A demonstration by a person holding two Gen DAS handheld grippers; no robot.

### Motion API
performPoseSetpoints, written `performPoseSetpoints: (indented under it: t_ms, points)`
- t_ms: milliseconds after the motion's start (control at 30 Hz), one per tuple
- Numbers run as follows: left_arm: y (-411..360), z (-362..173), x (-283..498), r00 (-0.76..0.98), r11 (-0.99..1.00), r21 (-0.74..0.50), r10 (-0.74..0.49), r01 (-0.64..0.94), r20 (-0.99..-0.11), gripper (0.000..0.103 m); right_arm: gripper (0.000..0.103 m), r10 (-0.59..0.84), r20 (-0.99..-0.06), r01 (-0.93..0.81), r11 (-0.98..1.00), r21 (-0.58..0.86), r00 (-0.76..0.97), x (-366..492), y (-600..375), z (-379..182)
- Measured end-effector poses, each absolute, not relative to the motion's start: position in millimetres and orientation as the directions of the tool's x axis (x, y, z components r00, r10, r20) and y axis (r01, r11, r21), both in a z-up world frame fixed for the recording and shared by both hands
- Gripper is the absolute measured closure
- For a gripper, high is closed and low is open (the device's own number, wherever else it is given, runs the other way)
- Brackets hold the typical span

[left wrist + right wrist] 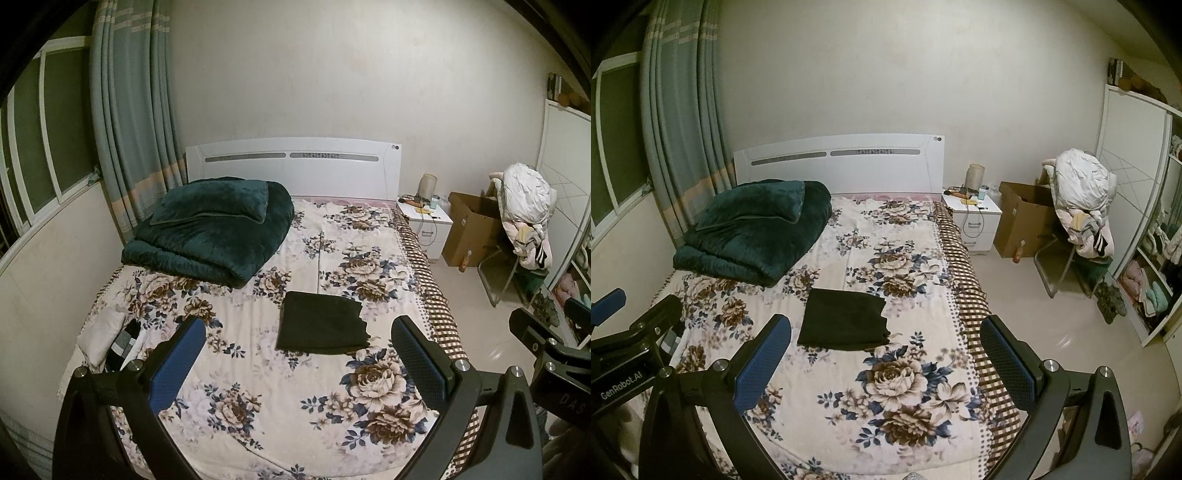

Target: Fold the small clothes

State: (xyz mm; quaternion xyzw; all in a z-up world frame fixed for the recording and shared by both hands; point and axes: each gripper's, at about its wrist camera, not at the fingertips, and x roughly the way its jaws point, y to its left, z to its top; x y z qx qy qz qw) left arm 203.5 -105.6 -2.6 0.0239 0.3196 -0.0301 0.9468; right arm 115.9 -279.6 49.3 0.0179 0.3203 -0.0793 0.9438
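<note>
Both hand-held grippers wide apart, empty: left hand-held gripper (297, 354), right hand-held gripper (886, 352). Folded black garment (322, 322) flat on the bed (258, 398), frame centre. Small clothes pile (110, 341) at left edge.

A dark garment (323, 323) – folded into a flat rectangle – lies mid-bed on the floral bedspread (258, 387).
</note>
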Motion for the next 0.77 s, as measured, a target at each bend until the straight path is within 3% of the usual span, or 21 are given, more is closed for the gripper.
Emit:
performPoseSetpoints:
  t_ms: [767]
  points:
    - [-110.5,0.9,207.8,0.797,0.997,0.027,-0.037,0.067,-0.603,0.000,0.000,-0.150,-0.602,0.175,0.984,-0.018,0.784,114.1,-274.6,51.0]
